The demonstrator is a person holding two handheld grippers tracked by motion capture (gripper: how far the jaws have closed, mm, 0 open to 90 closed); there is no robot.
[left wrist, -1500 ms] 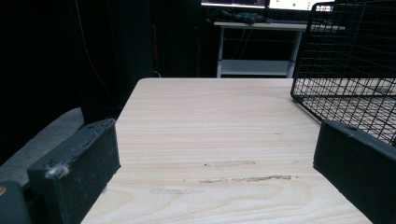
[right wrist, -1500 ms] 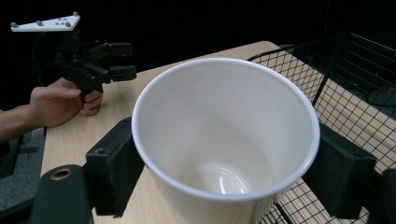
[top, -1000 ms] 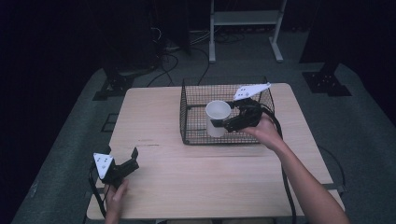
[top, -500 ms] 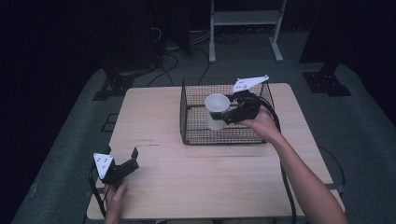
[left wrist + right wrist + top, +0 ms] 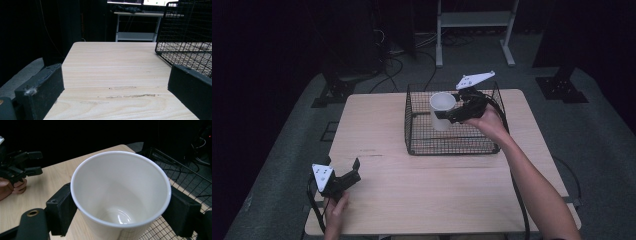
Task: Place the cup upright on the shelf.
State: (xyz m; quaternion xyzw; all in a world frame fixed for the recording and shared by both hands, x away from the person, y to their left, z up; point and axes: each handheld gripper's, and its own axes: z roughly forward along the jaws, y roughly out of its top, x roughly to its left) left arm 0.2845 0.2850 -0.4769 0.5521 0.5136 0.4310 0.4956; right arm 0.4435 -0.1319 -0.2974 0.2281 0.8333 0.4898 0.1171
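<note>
While the right gripper (image 5: 451,114) clamps a white cup (image 5: 441,110) between its two jaws, the cup stands close to upright, mouth up, long axis near vertical — raised over the wire basket (image 5: 452,145) at about one o'clock on the wooden table (image 5: 412,190); inside, the cup (image 5: 120,202) shows empty; the left gripper (image 5: 351,172) sits low at seven o'clock — jaws spread wide, holding nothing, pointing across bare wood toward the basket (image 5: 185,32).
</note>
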